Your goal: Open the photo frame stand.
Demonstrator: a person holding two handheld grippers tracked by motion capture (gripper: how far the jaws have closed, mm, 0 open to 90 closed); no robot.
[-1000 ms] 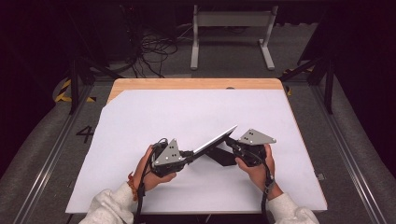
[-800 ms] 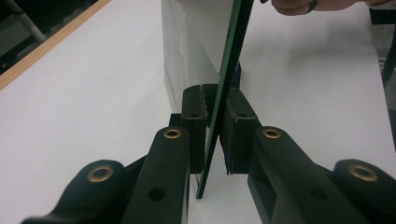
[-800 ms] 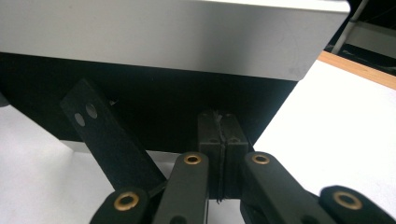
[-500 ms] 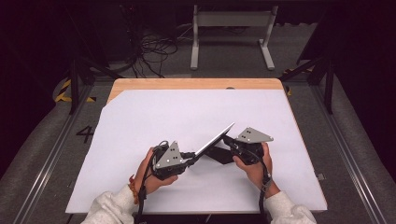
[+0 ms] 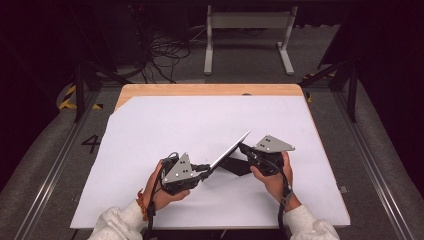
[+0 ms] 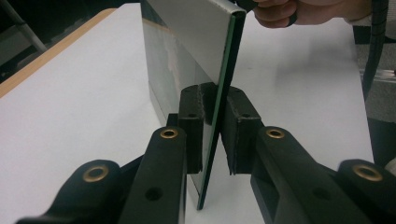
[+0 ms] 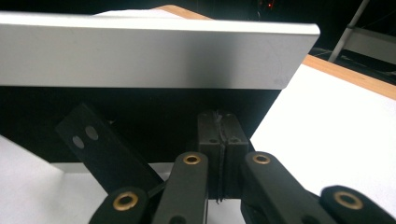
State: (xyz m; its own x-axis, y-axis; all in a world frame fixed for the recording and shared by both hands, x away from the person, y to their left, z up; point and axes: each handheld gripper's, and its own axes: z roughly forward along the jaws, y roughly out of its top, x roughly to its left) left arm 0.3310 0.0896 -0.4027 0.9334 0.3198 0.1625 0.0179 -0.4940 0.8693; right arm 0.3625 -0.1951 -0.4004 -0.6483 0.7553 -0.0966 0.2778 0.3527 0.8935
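A thin silver panel (image 5: 230,149) with a glassy green-edged face stands tilted on edge over the white table sheet (image 5: 165,125). My left gripper (image 5: 207,169) is shut on its lower near end; in the left gripper view the pads (image 6: 191,126) clamp both faces of the panel (image 6: 196,42). My right gripper (image 5: 243,148) sits at the panel's raised far end, above a black stand piece (image 5: 236,166). In the right gripper view its jaws (image 7: 222,130) are pressed together under the panel's silver rim (image 7: 154,51), against its dark back. A black strip with two dots (image 7: 107,149) slants beside them.
The white sheet covers a wooden table whose bare edge (image 5: 200,90) shows at the back. Beyond it are a metal frame (image 5: 247,30) and loose cables (image 5: 160,55) on the floor. The right hand (image 6: 299,11) is seen past the panel.
Both hands drifted slightly left and the panel's far end rose a little. Both grips look the same.
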